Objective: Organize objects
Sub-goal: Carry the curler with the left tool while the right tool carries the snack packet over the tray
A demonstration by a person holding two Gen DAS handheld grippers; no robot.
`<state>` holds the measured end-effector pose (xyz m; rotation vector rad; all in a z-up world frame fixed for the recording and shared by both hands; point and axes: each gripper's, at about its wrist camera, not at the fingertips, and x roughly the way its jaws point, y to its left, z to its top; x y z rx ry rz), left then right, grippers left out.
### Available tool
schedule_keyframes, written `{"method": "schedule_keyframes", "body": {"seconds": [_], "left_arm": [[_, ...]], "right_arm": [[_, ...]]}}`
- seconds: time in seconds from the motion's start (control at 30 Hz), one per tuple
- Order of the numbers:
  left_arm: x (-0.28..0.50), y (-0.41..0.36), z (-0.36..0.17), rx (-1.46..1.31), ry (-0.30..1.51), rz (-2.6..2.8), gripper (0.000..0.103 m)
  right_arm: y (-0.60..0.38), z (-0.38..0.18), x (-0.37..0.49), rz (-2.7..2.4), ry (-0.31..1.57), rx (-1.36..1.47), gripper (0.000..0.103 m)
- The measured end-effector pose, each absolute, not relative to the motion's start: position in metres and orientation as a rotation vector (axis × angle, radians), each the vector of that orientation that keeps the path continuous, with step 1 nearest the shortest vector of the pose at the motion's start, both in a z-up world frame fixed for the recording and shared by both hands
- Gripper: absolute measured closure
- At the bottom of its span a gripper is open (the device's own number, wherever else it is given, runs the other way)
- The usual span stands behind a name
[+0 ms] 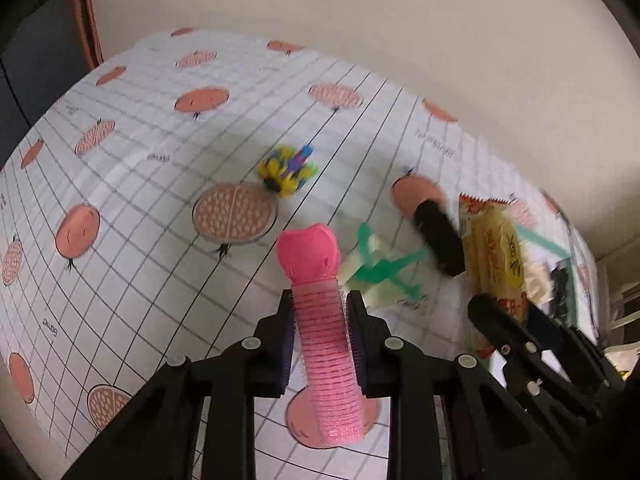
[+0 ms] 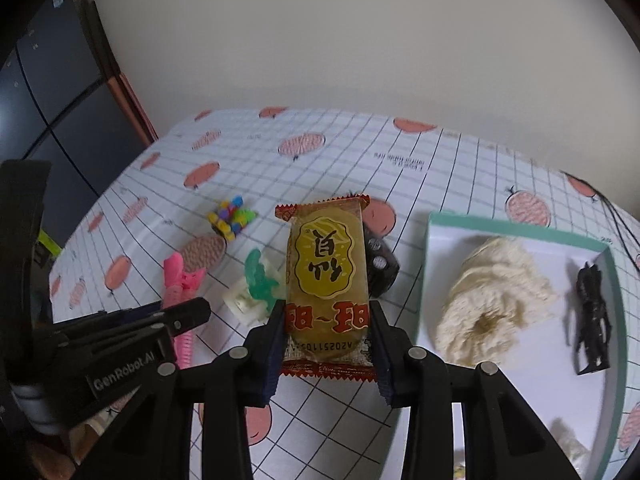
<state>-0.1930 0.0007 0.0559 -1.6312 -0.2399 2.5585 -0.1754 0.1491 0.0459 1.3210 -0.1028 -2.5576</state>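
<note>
Presently, step in hand: both grippers are loaded and lifted above the tablecloth (image 2: 328, 152), so this reads as the carry stage of sorting, with placement not yet done.

Left gripper (image 1: 320, 340): jaws narrowed on a pink hair roller (image 1: 324, 344), held by its ribbed barrel at lower centre of the left wrist view; its clip end points up toward frame centre.

Right gripper (image 2: 326, 344): jaws closed on the lower part of a snack packet (image 2: 326, 276), yellow with red ends, standing along the fingers at centre of the right wrist view.

Tray (image 2: 430, 264): white with a teal rim, at the right of the right wrist view; it already holds a cream fluffy item (image 2: 492, 296) and a black claw clip (image 2: 590, 312), apart from each other.

Loose on the cloth: a multicoloured bead cluster (image 2: 232, 218) left of centre, a green and white clip (image 2: 256, 288) just beside the packet, and a dark object (image 2: 382, 264) partly hidden behind the packet.

Likely destination: the tray, judging by what lies in it; I cannot tell whether a second container exists.

Next move calls for: swinging the packet rightward over the rim to a bare patch of the tray floor, lowering, then opening the jaws; the roller should keep clear of the right gripper, which sits close at the right of the left wrist view.

Risk: the packet is slippery film and may slide in the grip.
</note>
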Motion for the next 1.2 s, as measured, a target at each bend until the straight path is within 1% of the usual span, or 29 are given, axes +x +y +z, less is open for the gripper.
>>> {"method": "schedule_keyframes", "body": {"seconds": [0.3,0.5,0.6,0.7,0.9,1.07,1.2], "left_arm": [[-0.187,0.039,0.1,-1.451,-0.251,2.542,0.077],[-0.181,0.076,0.111,-1.389,-0.24,2.48,0.077],[-0.177,0.098,0.112,-1.368,-0.204,2.445,0.077],[-0.173,0.122,0.108,-1.367,-0.156,2.409,0.077],[-0.166,0.168,0.092,-1.367,-0.028,2.342,0.077],[-0.165,0.184,0.063,-1.445,0.009,2.291,0.077],[-0.166,0.187,0.042,-1.513,0.0,2.26,0.077]], "right_arm": [[0.197,0.073,-0.167,-2.597,-0.197,1.337,0.063],[0.25,0.083,-0.157,-2.663,-0.225,1.372,0.063],[0.276,0.089,-0.152,-2.71,-0.237,1.383,0.063],[0.303,0.095,-0.146,-2.753,-0.276,1.381,0.063],[0.331,0.1,-0.136,-2.791,-0.263,1.377,0.063],[0.334,0.074,-0.143,-2.739,-0.276,1.473,0.063],[0.329,0.046,-0.149,-2.672,-0.253,1.574,0.062]]}}
